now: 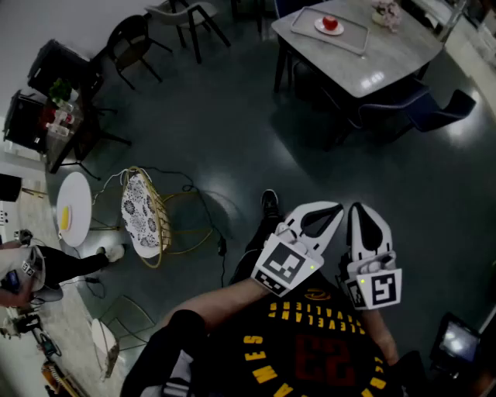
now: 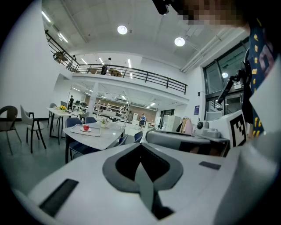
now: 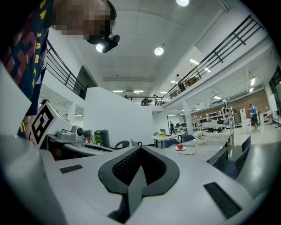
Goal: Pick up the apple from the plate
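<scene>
A red apple [image 1: 330, 22] lies on a small white plate [image 1: 322, 29] in a tray on the grey table [image 1: 387, 54], far off at the head view's top right. Both grippers are held close to the person's body, well away from that table. My left gripper [image 1: 336, 207] is shut with nothing in it, and my right gripper [image 1: 359, 207] beside it is shut and empty too. The left gripper view looks past the closed left gripper [image 2: 140, 145] to the distant apple [image 2: 86, 128]. In the right gripper view the apple [image 3: 180, 146] is tiny beyond the closed right gripper [image 3: 139, 149].
Dark floor [image 1: 232, 116] stretches between me and the table. Blue chairs [image 1: 434, 108] stand round it, and a flower pot [image 1: 385, 12] sits on it. A gold wire chair [image 1: 147, 217], a round white side table [image 1: 71, 208] and black chairs [image 1: 136, 43] are at the left.
</scene>
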`<action>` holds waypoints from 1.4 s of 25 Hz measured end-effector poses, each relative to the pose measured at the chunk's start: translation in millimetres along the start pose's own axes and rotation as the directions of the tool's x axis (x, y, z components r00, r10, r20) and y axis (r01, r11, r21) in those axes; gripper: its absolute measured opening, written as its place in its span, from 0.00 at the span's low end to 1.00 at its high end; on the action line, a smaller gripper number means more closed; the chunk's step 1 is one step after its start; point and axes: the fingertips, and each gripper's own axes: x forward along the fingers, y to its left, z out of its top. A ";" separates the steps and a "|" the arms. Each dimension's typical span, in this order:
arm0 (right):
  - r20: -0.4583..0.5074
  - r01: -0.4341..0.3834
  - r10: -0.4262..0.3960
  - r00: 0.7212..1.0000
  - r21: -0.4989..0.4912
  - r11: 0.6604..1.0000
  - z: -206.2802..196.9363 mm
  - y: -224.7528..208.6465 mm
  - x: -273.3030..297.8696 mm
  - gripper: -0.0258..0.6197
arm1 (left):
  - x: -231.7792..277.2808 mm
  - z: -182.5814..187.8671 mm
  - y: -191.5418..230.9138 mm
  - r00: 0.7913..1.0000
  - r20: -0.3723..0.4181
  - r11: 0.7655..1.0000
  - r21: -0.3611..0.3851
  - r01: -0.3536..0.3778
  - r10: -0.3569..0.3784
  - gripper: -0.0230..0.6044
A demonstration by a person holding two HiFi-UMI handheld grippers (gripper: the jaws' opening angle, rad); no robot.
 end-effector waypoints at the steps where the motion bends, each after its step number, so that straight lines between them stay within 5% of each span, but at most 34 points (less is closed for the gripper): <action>1: 0.003 -0.003 0.003 1.000 -0.001 1.000 -1.8 2.9 -0.8 0.05 | -2.7 -2.6 -0.5 1.000 0.001 1.000 0.002 0.000 0.000 0.04; 8: 0.026 -0.058 0.059 0.998 -0.041 0.998 -4.8 15.8 13.6 0.05 | -16.3 -0.6 15.6 0.998 0.020 0.998 0.003 -0.058 0.058 0.04; 20: 0.011 0.066 -0.067 0.998 0.024 0.998 5.2 -36.9 26.6 0.05 | 25.7 26.5 30.2 0.999 0.007 0.999 0.027 -0.034 0.034 0.04; 35: -0.041 0.113 -0.113 0.993 -0.001 0.994 14.5 -60.9 182.3 0.05 | 67.9 70.9 178.1 1.000 0.025 1.000 -0.003 -0.003 0.003 0.04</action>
